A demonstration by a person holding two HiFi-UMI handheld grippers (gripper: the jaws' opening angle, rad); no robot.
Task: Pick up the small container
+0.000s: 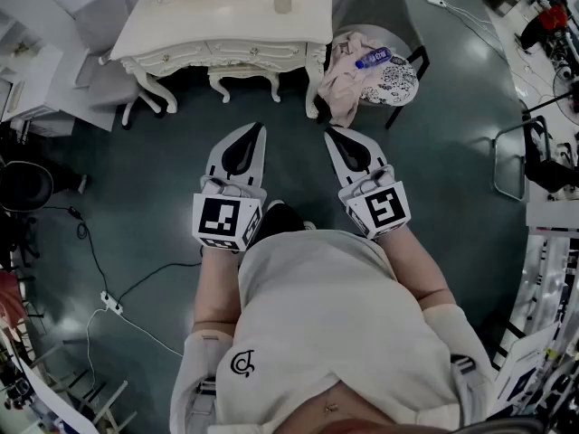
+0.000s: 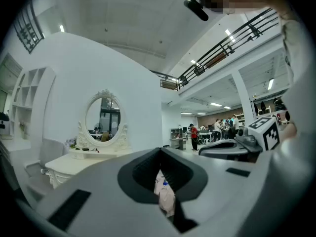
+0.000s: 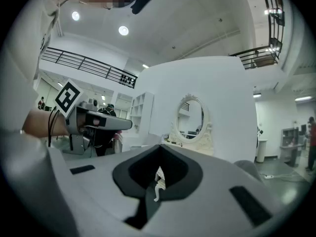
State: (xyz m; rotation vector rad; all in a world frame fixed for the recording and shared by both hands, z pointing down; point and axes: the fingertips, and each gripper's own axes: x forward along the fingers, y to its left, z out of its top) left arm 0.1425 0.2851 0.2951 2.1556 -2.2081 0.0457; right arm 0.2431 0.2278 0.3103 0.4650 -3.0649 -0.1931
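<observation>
Closest to the lens is the person's pale shirt, soft knit with a small dark logo low on the front. Both tools are held out ahead of it over a dark, faintly glossy floor. The left gripper has its smooth grey plastic jaws pressed together with nothing between them. The right gripper is likewise closed and empty, its tapered tips meeting in a point. The small container, a short pale cylinder that looks translucent, stands on top of the cream dressing table, well apart from both tools. The table has carved, curved legs and a scalloped apron, and the left gripper view shows its oval mirror in an ornate frame. Just beside the table is a grey padded chair heaped with limp pinkish clothes and a clear bottle. The task appears to be at its very start, in the approach. The next move calls for stepping nearer, opening one gripper and bringing its jaws level around the cylinder; its smooth, round wall may slip under a light squeeze.
</observation>
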